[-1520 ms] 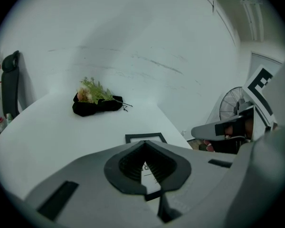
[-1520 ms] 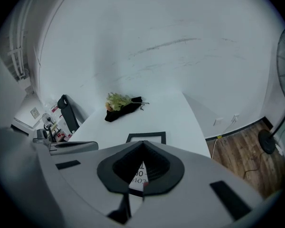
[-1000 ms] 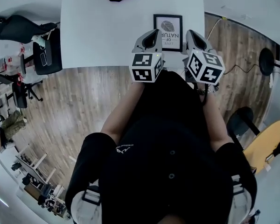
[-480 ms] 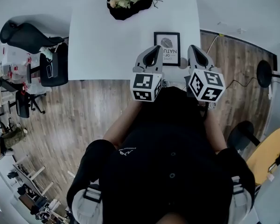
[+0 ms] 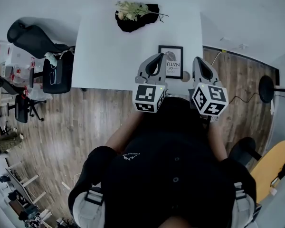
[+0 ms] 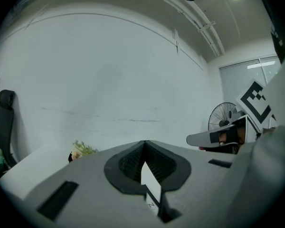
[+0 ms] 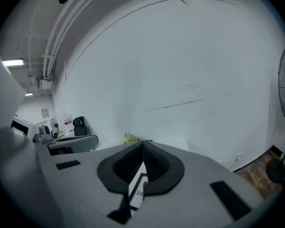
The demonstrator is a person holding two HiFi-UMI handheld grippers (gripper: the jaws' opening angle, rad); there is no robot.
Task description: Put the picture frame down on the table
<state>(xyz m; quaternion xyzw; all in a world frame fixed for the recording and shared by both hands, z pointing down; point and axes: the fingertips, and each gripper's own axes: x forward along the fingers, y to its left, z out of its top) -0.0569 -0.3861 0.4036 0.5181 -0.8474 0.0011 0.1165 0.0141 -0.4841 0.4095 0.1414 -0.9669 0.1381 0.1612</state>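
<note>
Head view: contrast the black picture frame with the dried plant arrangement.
The black rectangular picture frame is held by the left gripper and right gripper; the dried plant arrangement lies untouched. The frame is straight-edged, the arrangement irregular. The frame is by the near edge of the white table, the arrangement at the far edge.

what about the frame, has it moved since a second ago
No: the frame keeps its gap to the table's right edge; only the camera shifted.

A pale leafy plant [image 5: 132, 8] sits on a black base [image 5: 138, 23] at top centre. Black office chairs [image 5: 31, 36] crowd the upper left, above the wooden floor [image 5: 99, 113] — a standing fan [image 5: 266, 87] at the right edge, a yellow rounded surface [image 5: 270, 167] at lower right.
</note>
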